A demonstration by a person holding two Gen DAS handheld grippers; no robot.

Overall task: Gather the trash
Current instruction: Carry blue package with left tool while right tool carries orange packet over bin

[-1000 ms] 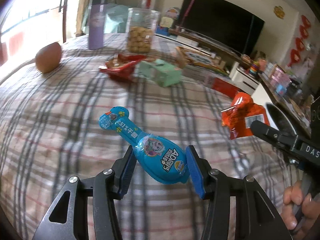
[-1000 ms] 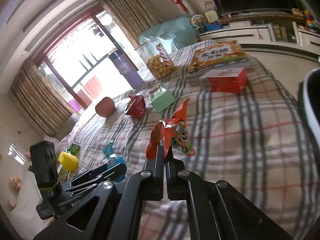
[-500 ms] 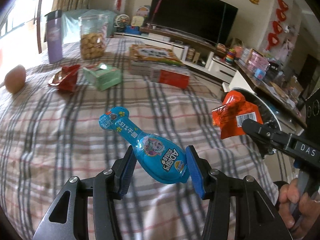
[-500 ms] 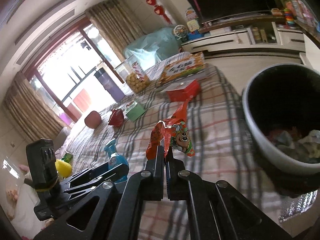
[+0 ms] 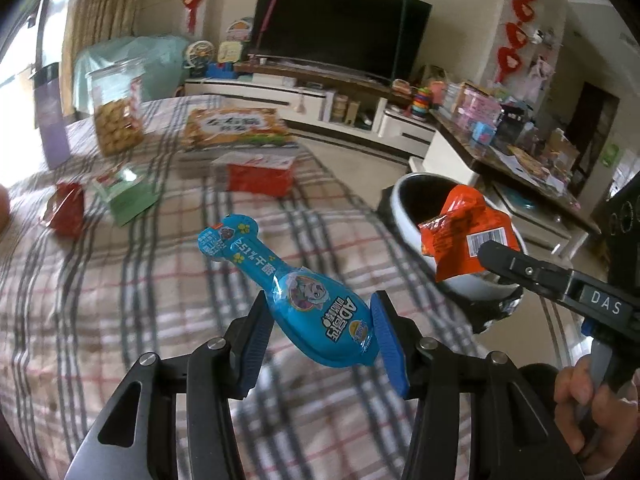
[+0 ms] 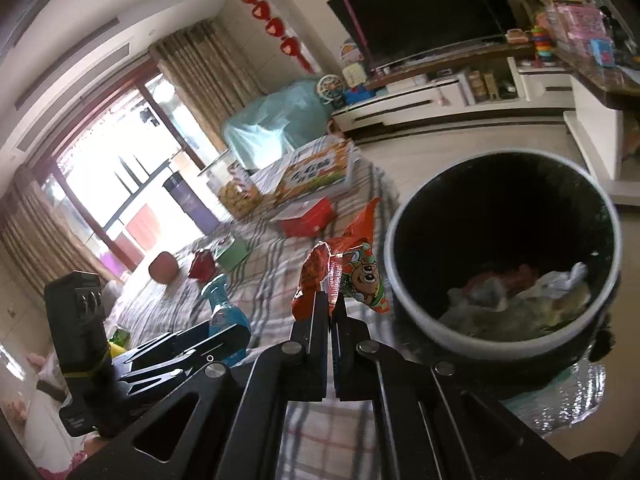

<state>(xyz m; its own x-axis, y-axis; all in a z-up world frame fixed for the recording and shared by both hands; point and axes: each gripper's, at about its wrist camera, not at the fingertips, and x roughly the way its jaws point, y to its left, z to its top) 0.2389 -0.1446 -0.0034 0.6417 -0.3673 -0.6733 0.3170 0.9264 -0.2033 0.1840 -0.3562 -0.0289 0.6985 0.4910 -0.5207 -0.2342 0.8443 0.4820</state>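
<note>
L claw (image 5: 318, 330) grips a blue bone-shaped pack (image 5: 296, 292) by its wide end, blue pads (image 5: 386, 340) pressing on both sides; the narrow end sticks out ahead of the claw, over the plaid desk (image 5: 120, 288). In the R view the same pack (image 6: 224, 312) shows low at left, in the L claw (image 6: 224, 334).

R claw (image 6: 329, 300) is closed tight on an orange wrapper (image 6: 344, 276), pinched at its lower edge; the wrapper stands up above the fingertips. From the L cam the wrapper (image 5: 464, 236) hangs at the tip of the R claw (image 5: 486, 250), in front of the bin (image 5: 404, 208). A hand (image 5: 592, 408) holds the R tool's handle, lower right.

Bin (image 6: 404, 292) sits just right of the R claw, beside the desk edge, w/ a white rim, dark inside, crumpled trash at the bottom. Wrapper is near the rim but not over the opening.

Ahead of both claws, on the desk: red box (image 5: 260, 176), green box (image 5: 128, 196), red packet (image 5: 66, 208), cookie jar (image 5: 116, 114), big snack box (image 5: 236, 128). All well apart from the claws. TV (image 5: 340, 24) on the far wall.
</note>
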